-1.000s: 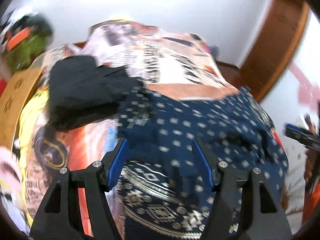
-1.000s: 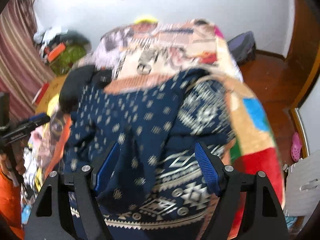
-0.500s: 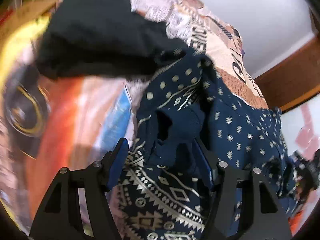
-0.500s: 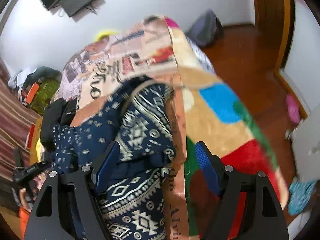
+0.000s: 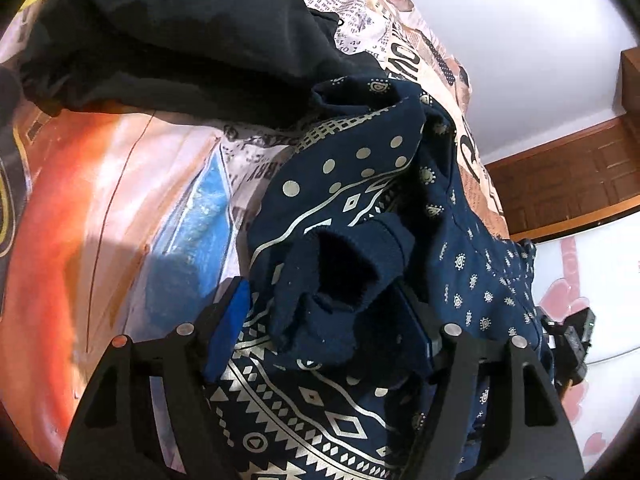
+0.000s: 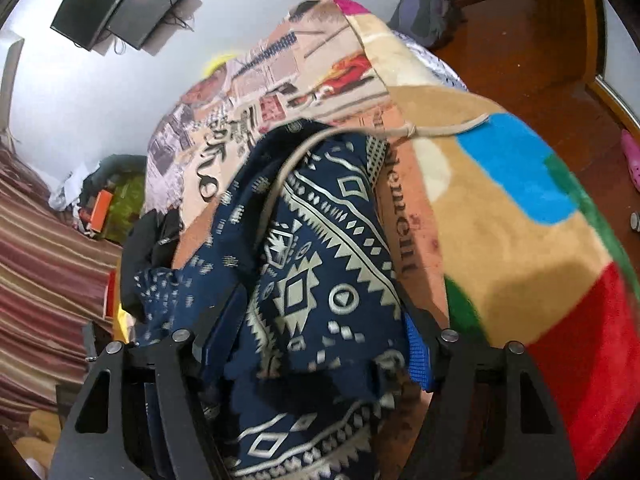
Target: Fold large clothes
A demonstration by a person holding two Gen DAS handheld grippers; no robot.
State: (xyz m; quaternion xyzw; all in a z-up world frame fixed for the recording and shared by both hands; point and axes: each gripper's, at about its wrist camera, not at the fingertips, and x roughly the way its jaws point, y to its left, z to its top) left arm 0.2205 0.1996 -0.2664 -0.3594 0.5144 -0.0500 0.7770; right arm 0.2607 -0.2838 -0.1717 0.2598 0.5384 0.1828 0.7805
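Observation:
A navy hoodie with cream geometric print [image 5: 360, 184] lies crumpled on a bed covered by a colourful printed blanket [image 5: 120, 208]. My left gripper [image 5: 324, 312] is open, and a navy ribbed sleeve cuff [image 5: 348, 264] sits between its blue-padded fingers. My right gripper [image 6: 316, 336] is open around the patterned body of the hoodie [image 6: 320, 264], fabric bunched between its fingers. A beige drawstring [image 6: 436, 130] runs from the hoodie across the blanket [image 6: 500, 240].
A black garment [image 5: 168, 32] lies on the bed beyond the hoodie. In the right wrist view a wall TV [image 6: 120, 8], a striped curtain [image 6: 44, 264], a clutter pile [image 6: 108, 204], wooden floor [image 6: 532, 48] and a grey bag [image 6: 424, 8] surround the bed.
Both grippers have dropped down close onto the hoodie. The left one has come up to the sleeve cuff; the right one has moved to the hoodie's right side near the bed edge.

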